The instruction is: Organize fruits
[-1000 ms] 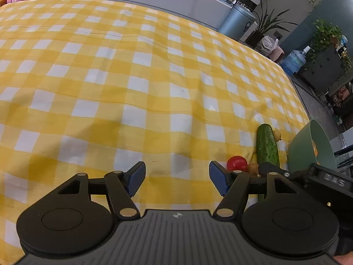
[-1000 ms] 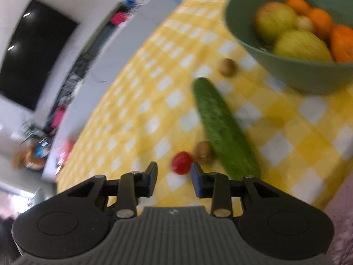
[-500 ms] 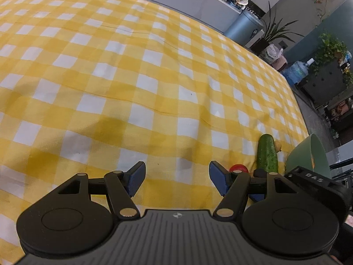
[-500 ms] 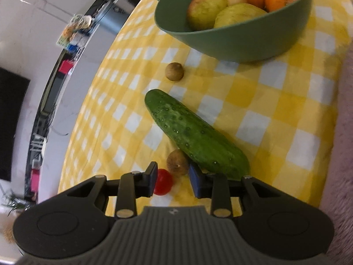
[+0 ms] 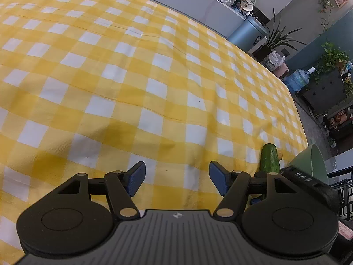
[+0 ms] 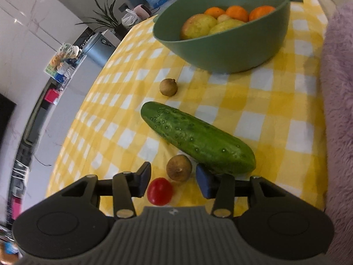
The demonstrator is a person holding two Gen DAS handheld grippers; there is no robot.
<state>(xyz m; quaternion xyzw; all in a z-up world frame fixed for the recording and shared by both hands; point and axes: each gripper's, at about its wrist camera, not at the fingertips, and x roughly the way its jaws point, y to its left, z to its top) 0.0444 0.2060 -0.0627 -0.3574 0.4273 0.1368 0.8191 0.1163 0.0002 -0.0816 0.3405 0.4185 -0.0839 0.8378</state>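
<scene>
In the right wrist view a green bowl [image 6: 222, 50] holds apples and oranges [image 6: 237, 13] at the far side of the yellow checked cloth. A cucumber [image 6: 196, 138] lies in front of it. A small brown fruit [image 6: 168, 87] sits between cucumber and bowl. A second brown fruit [image 6: 178, 170] and a red cherry tomato [image 6: 159, 191] lie between the open fingers of my right gripper [image 6: 174, 180], which holds nothing. My left gripper [image 5: 177, 177] is open and empty above bare cloth; the cucumber [image 5: 269, 159] and bowl [image 5: 308, 161] show at its right, with the right gripper's body [image 5: 308, 184] there.
A pink fuzzy cloth [image 6: 338, 110] runs along the right edge of the right wrist view. The table's far edge meets a grey counter [image 5: 198, 6] with clutter, a bin [image 5: 247, 33], plants and a water jug [image 5: 297, 80].
My right gripper has opened wider and moved down over the tomato and brown fruit, which now lie between its fingers. My left gripper has drifted, the tomato leaving its view.
</scene>
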